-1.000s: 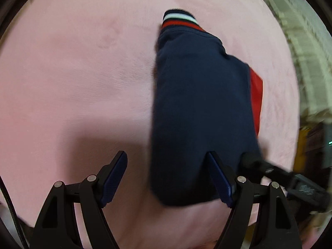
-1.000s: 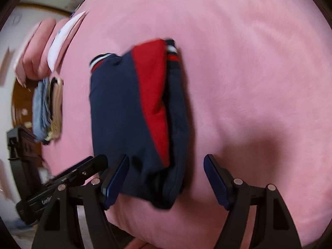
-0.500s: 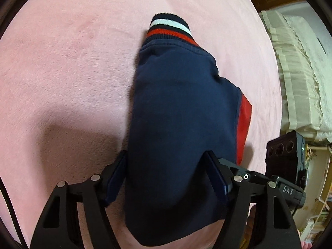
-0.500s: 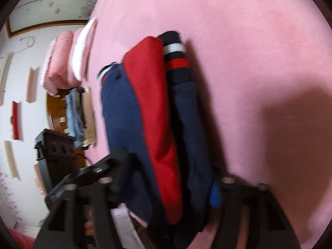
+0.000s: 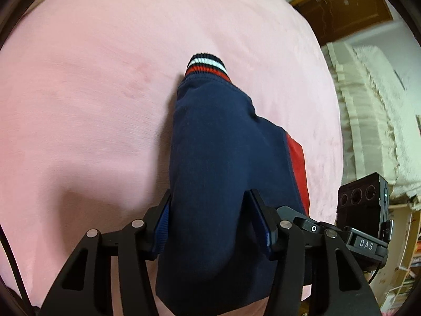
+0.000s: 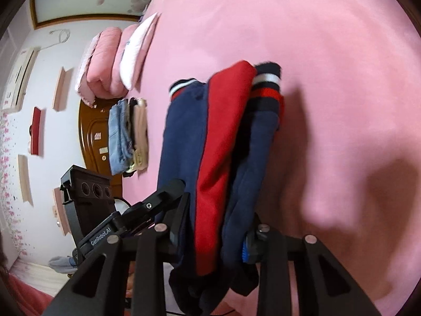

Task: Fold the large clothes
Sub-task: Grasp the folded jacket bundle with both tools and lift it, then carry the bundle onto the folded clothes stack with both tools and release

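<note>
On the pink bed (image 5: 110, 84), the folded garment (image 5: 218, 158) is lying lengthwise, its near end overhanging the bed's near edge at 6 o'clock in both views.

Left wrist view: the left gripper (image 5: 209, 221) is clamping the navy bundle; both blue-padded fingers (image 5: 163, 221) are pressing against the cloth's sides. A striped cuff (image 5: 206, 65) is pointing toward 12 o'clock. A red panel (image 5: 297, 163) is showing along the bundle's edge at 3 o'clock. The right gripper's black body (image 5: 365, 210) is sitting at 4 o'clock, just beside the garment.

Right wrist view: the right gripper (image 6: 215, 234) is gripping the same garment (image 6: 181, 142) across its stacked layers, navy, red and navy; the fingers (image 6: 246, 250) are partly buried in cloth. The striped cuff (image 6: 267, 84) is lying at 1 o'clock. The left gripper's body (image 6: 86, 197) is standing at 8 o'clock, beside the garment.

At 10 o'clock, a stack of folded clothes (image 6: 126, 137) is resting on the bed, well apart from the garment, with pink and white pillows (image 6: 115, 58) beyond it.
</note>
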A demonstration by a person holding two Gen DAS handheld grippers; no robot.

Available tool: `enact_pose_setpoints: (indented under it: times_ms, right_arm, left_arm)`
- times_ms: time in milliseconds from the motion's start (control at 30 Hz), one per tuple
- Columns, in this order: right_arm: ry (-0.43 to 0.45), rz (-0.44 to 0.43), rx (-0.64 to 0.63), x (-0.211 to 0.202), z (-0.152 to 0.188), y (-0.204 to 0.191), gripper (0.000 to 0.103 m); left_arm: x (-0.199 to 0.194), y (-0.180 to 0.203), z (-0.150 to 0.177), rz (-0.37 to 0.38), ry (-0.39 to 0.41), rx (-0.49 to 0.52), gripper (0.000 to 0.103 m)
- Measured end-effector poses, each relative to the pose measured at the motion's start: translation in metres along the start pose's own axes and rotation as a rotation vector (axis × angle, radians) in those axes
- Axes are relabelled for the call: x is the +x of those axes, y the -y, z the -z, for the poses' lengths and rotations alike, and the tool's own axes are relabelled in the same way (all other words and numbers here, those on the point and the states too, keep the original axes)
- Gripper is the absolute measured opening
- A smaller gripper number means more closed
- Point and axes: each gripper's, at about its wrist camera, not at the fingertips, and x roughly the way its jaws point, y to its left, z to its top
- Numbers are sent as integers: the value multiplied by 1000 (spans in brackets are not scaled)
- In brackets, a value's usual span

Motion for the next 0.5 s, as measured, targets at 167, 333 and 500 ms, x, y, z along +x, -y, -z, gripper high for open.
enact_pose_setpoints:
  times_ms: [167, 333, 500]
  right_arm:
    - [-10, -23, -57, 36, 4, -57, 30]
    - [4, -110, -117, 111, 17, -145, 30]
    - [27, -276, -153, 206, 9, -243, 30]
  left_arm:
    - [-64, -48, -18, 7, 59, -59, 53]
    - [-148, -110, -66, -61, 128, -33, 53]
    - [-249, -170, -129, -185, 273, 34, 53]
